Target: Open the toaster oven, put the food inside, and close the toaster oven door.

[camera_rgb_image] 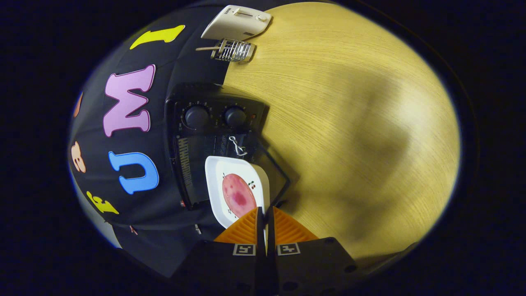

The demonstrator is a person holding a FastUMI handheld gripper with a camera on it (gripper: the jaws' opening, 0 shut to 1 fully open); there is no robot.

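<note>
My gripper (265, 216) is shut on the rim of a white plate (228, 170), which reaches forward from the fingers. A round pink slice of food (238, 195) lies on the plate, close to the fingertips. Just beyond the plate stands the black toaster oven (213, 119) with two dials on its front. Its glass door (276, 174) hangs open beside the plate. The plate's far end overlaps the oven's dark opening; I cannot tell whether it is inside. The whole view is rolled sideways.
A light wooden table (349, 123) carries the oven. Far beyond the oven stand a white pop-up toaster (237, 21) and a small wire rack (234, 50). The booth's black cloth wall (135, 197) rises behind the oven.
</note>
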